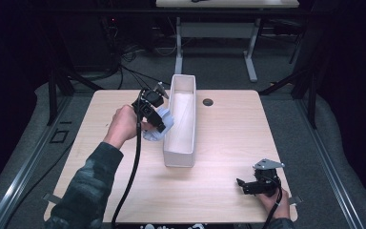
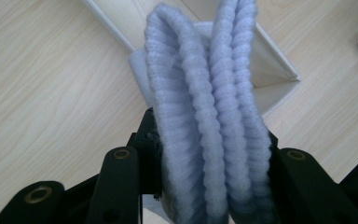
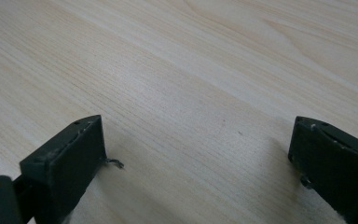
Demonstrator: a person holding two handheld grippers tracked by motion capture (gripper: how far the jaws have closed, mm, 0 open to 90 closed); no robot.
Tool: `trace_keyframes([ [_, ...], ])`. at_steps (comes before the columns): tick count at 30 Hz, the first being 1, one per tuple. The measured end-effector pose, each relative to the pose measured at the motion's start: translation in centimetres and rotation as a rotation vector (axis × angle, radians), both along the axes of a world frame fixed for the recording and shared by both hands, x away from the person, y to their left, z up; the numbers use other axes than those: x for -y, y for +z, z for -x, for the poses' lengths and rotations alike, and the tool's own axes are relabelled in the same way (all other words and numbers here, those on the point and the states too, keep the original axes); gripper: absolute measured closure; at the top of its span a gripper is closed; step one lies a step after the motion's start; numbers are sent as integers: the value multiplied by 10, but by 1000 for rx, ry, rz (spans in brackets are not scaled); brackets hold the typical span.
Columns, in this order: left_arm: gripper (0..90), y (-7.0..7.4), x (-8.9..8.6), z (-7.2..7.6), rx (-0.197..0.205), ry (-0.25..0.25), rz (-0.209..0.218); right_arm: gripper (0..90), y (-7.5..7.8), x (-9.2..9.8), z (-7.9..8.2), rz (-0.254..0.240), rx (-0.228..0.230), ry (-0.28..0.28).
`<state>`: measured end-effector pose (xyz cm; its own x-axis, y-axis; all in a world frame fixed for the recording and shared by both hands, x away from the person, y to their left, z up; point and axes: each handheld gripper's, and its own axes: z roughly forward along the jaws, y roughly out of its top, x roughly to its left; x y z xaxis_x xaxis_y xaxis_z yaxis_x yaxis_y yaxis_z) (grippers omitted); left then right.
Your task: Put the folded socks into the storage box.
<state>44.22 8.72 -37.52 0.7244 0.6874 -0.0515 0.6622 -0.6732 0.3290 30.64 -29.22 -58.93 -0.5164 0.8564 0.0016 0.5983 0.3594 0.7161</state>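
Ribbed, fluffy lilac cloth [image 2: 205, 126] sits clamped in the left gripper [image 1: 153, 110], at nine o'clock beside the long white bin [image 1: 181, 125]; right gripper [image 3: 200, 158] gapes wide, empty, over bare wood table [image 1: 228, 143].

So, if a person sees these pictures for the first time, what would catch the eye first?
Probably the fluffy pale-blue ribbed cloth, clamped in the left gripper just beside the left wall of the long white bin at the table's middle. Next, the right gripper near the table's front right corner, its jaws wide open with nothing between them.
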Motion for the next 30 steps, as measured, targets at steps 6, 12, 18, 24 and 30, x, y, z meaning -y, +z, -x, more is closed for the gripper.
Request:
trace_keyframes([
  [6, 592, -4, 8, -4, -8, 1, 3, 32, 0, 0, 0, 1, 1, 2],
  [12, 592, -6, 17, -6, -10, -5, 9, 33, 0, 0, 0, 1, 2, 1],
  [18, 592, -9, 27, -8, -17, -9, 7, 33, 0, 0, 0, 0, 1, 0],
  [24, 592, -14, 35, -11, -22, -6, 14, 33, 0, 0, 0, 1, 2, 0],
  [30, 592, -20, 42, -13, -27, 6, 25, 34, 0, 0, 0, 2, 2, -1],
])
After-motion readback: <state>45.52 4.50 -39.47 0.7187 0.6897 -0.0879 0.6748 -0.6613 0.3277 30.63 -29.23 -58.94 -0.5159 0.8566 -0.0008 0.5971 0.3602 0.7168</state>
